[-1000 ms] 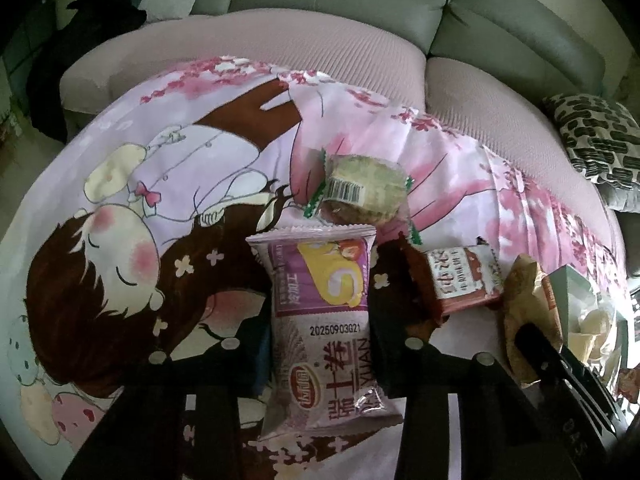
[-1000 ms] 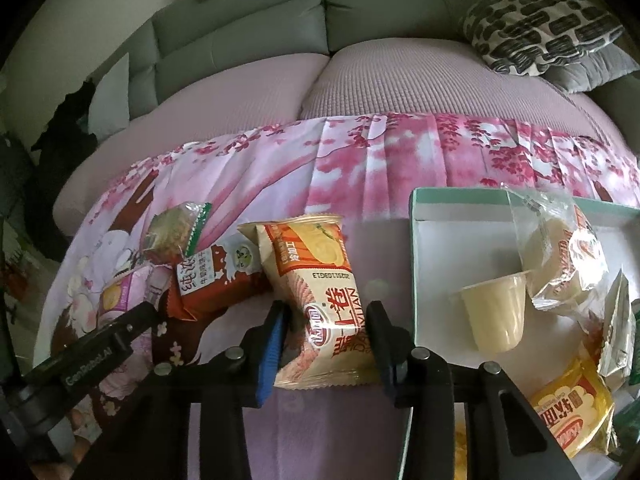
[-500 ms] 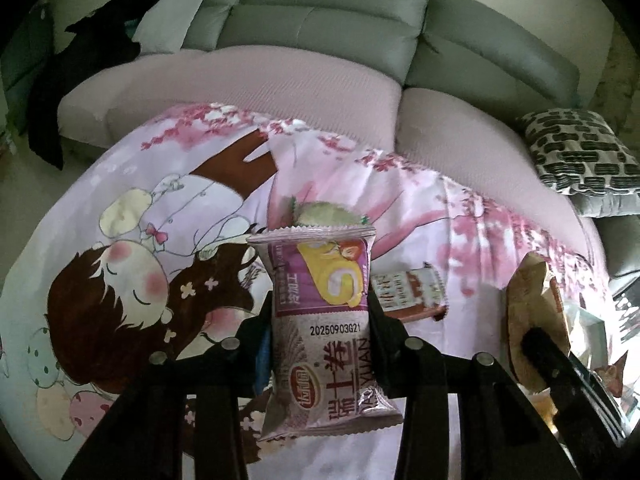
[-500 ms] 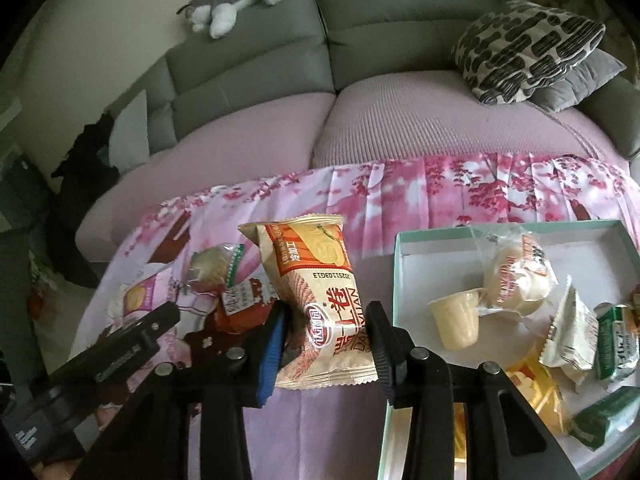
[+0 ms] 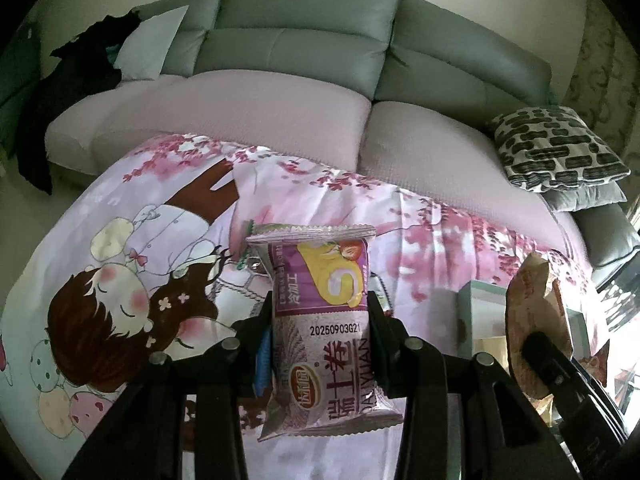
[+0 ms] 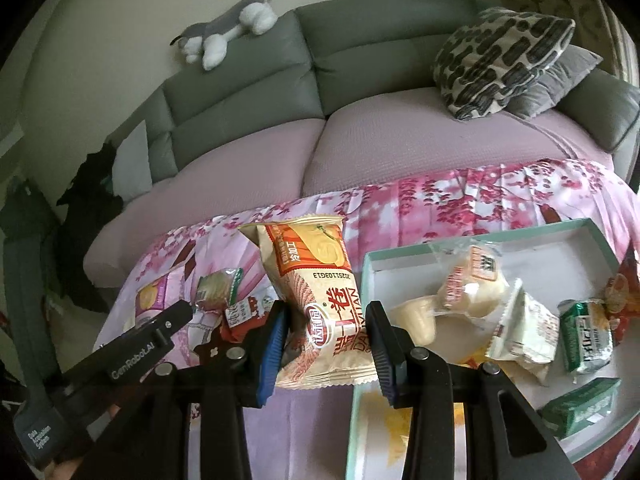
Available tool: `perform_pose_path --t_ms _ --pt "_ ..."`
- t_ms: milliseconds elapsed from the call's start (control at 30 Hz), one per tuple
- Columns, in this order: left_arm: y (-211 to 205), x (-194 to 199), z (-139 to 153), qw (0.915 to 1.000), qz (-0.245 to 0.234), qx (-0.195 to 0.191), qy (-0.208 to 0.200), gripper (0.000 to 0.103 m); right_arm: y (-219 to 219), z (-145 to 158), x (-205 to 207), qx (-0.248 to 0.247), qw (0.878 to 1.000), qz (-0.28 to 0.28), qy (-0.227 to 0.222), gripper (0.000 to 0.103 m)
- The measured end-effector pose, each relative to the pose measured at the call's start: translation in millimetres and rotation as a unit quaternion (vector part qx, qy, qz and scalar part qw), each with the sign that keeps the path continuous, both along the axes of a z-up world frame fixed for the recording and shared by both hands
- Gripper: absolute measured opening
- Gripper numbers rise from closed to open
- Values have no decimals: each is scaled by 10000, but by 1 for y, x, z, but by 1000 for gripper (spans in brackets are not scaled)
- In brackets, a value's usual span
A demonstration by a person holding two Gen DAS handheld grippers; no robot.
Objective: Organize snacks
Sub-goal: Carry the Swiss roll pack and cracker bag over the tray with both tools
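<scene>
Left view: purple pack (image 5: 322, 332) pinched upright between the pads of the left gripper (image 5: 320, 320), now well above the cloth (image 5: 168, 216). A second ago it sat low among the loose snacks; since then the cloth has dropped away beneath it, and the sofa (image 5: 304, 60) and plush toy fill the top of the view. The box (image 5: 472, 300) shows only as a corner to the pack's right.

Right view: orange pack (image 6: 320, 304) pinched likewise by the right gripper (image 6: 326, 332), lifted clear of the cloth, just left of the box rim (image 6: 362, 280). A second ago it hung close over the cloth; more of the box is now visible. Two small packs and a red one remain on the cloth, left of the box. Both lifts appear complete; carrying into the box is the likely next step.
</scene>
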State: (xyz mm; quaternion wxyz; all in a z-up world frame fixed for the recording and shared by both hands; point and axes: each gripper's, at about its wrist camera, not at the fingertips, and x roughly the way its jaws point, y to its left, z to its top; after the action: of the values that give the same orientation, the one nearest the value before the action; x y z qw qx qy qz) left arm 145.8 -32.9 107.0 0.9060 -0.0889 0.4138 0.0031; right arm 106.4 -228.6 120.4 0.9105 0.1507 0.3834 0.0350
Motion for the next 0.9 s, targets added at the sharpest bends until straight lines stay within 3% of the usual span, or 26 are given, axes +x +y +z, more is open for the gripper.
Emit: perform_pose_path --t_ms 533,900 --pt "-66 -10 6 9978 -609 262 -89 42 -66 5 -18 256 9975 -657 -71 43" --pt "-128 -23 11 9907 -1276 413 -232 42 -140 0 -43 382 9879 -1501 -52 43"
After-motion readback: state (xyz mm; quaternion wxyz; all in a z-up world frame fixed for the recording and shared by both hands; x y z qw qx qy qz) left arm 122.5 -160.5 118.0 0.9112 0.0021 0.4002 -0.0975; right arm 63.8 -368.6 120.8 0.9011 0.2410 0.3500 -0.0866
